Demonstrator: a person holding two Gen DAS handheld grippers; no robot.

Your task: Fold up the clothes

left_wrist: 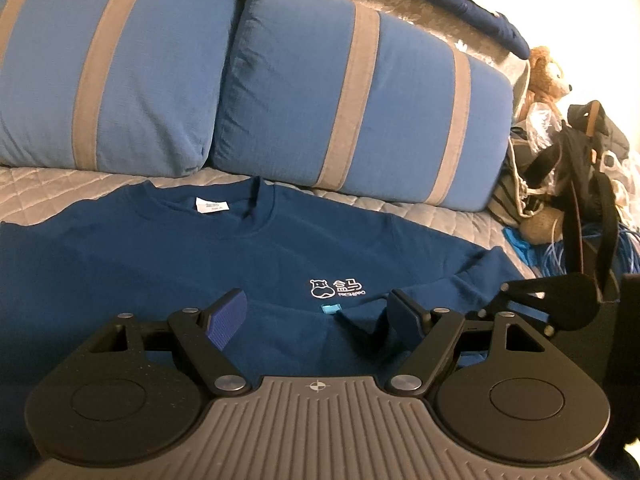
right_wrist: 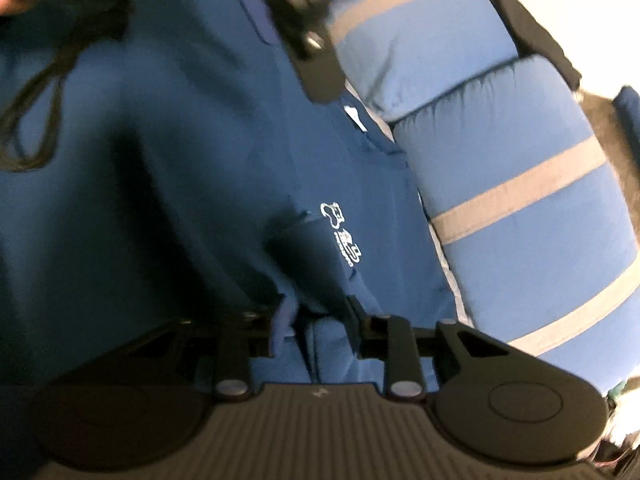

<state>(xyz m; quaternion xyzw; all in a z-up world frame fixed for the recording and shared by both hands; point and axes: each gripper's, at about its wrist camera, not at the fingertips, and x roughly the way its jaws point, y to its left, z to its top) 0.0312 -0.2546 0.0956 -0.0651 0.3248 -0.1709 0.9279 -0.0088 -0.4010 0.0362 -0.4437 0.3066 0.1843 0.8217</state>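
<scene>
A navy T-shirt (left_wrist: 168,256) lies spread flat on a grey quilted cover (left_wrist: 48,184), its collar toward twelve o'clock just short of two blue cushions with grey stripes (left_wrist: 360,92). The left gripper (left_wrist: 316,312) hovers with its jaws spread wide and empty above a folded-in sleeve near the white chest logo (left_wrist: 337,287). At three o'clock, past a teddy bear (left_wrist: 548,76) and loose clutter, the right gripper (right_wrist: 318,320) pinches a fold of the shirt's fabric, though that view is blurred.

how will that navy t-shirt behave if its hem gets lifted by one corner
The navy t-shirt looks thin and soft, lying flat on the quilted bed cover, so it would likely droop. A bunched fold beside the left hand-held gripper suggests it creases easily. Probably light; it may drag.
</scene>
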